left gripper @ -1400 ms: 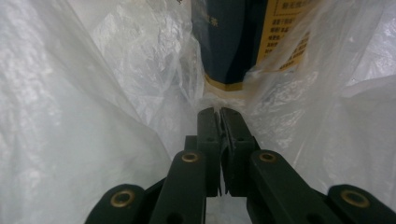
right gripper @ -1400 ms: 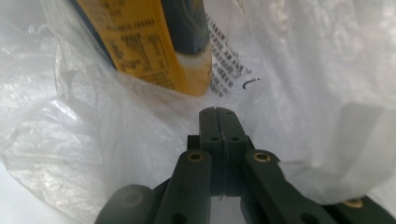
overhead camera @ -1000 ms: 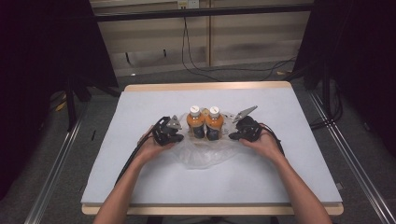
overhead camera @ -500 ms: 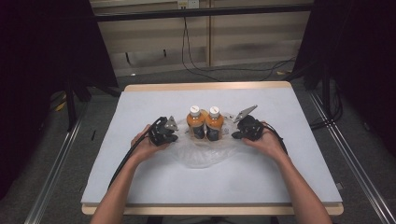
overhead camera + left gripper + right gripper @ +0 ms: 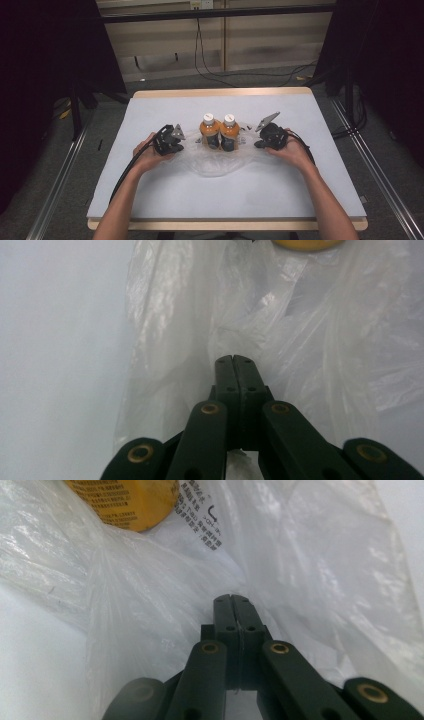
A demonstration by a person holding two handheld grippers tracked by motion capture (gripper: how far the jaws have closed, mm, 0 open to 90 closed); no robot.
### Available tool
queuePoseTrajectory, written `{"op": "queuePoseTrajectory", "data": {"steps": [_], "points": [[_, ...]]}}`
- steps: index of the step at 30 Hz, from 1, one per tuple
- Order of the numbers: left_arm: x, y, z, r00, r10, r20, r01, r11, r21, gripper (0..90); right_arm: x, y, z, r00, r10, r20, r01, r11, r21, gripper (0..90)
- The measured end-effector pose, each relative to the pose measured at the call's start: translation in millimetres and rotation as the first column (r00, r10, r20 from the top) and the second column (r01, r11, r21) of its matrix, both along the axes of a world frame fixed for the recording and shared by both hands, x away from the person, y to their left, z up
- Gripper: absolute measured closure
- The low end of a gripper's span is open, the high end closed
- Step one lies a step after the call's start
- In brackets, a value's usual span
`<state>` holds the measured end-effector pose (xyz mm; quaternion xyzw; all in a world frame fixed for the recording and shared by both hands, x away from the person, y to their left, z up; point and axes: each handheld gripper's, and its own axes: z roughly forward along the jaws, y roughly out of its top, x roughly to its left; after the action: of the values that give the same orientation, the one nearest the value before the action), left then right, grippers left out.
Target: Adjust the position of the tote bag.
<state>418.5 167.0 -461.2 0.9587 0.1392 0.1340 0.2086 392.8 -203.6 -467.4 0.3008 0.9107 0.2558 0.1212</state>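
Far left of the worktop [image 5: 150,200]: bare pale surface toward the left edge. Next in, left gripper [image 5: 172,142], held in the left hand [image 5: 146,159], about midway between near and far edges, cable trailing back along the forearm toward the near edge. Jaws pressed flat together, no gap, as seen in the left gripper view [image 5: 233,362]; tips lying over the crumpled left margin of the clear plastic bag [image 5: 310,340]. Cannot tell whether a fold of film is pinched between the tips.

At the centre of the worktop: two orange bottles [image 5: 220,132] with white caps, upright, side by side and touching, standing on or in the plastic bag [image 5: 215,162], which spreads flat and wrinkled from the bottles toward the near edge. Both bottles between the two grippers, slightly nearer the far edge than the hands.

Right of the bottles: right gripper [image 5: 270,136] in the right hand [image 5: 292,152], grey three-cornered plate tilted up on top. Jaws likewise fully closed in the right gripper view [image 5: 233,602], tips over bag film, a yellow-orange bottle base [image 5: 127,502] just beyond, seen through the plastic. Grip on the film: cannot tell. Bare worktop beyond, to the right edge.
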Motion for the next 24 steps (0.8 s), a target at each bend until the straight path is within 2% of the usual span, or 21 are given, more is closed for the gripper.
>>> {"op": "queuePoseTrajectory", "data": {"steps": [6, 9, 11, 15, 16, 19, 20, 24], "points": [[0.6, 4.3, 0.2, 1.0000, 0.002, 0.004, -0.002, 0.9999, 0.016, 90.0, -1.0, -6.2, 1.6, 0.9999, -0.012, -0.002, 0.012, 0.999, -0.032, 90.0], [-0.1, 4.8, 0.5, 1.0000, 0.002, 0.008, -0.003, 0.9992, 0.039, 90.0, -2.0, -9.2, 2.4, 0.9997, -0.022, -0.003, 0.022, 0.998, -0.053, 90.0], [-0.6, 3.7, 1.2, 0.9997, -0.004, 0.024, 0.002, 0.9978, 0.066, 90.0, -1.2, -12.4, 2.1, 0.9998, -0.014, 0.013, 0.015, 0.998, -0.064, 90.0], [1.0, 6.3, 1.0, 0.9998, 0.001, 0.020, -0.002, 0.9985, 0.056, 90.0, -1.6, -17.1, 2.9, 0.9992, -0.037, 0.018, 0.038, 0.995, -0.091, 90.0], [1.8, 7.0, 1.1, 0.9997, -0.003, 0.023, 0.001, 0.9981, 0.062, 90.0, -1.0, -19.2, 2.7, 0.9988, -0.034, 0.034, 0.038, 0.993, -0.112, 90.0], [2.0, 9.5, 0.0, 0.9998, 0.019, 0.012, -0.019, 0.9990, 0.041, 90.0, -1.4, -25.6, 3.7, 0.9978, -0.052, 0.041, 0.058, 0.986, -0.159, 90.0], [3.1, 10.3, 0.9, 0.9999, 0.009, 0.015, -0.010, 0.9985, 0.054, 90.0, -1.0, -28.5, 3.6, 0.9978, -0.049, 0.043, 0.055, 0.986, -0.156, 90.0], [3.6, 11.8, 0.7, 0.9997, 0.018, 0.016, -0.019, 0.9987, 0.048, 90.0, -0.7, -36.2, 3.5, 0.9974, -0.064, 0.032, 0.068, 0.987, -0.145, 90.0]]}}
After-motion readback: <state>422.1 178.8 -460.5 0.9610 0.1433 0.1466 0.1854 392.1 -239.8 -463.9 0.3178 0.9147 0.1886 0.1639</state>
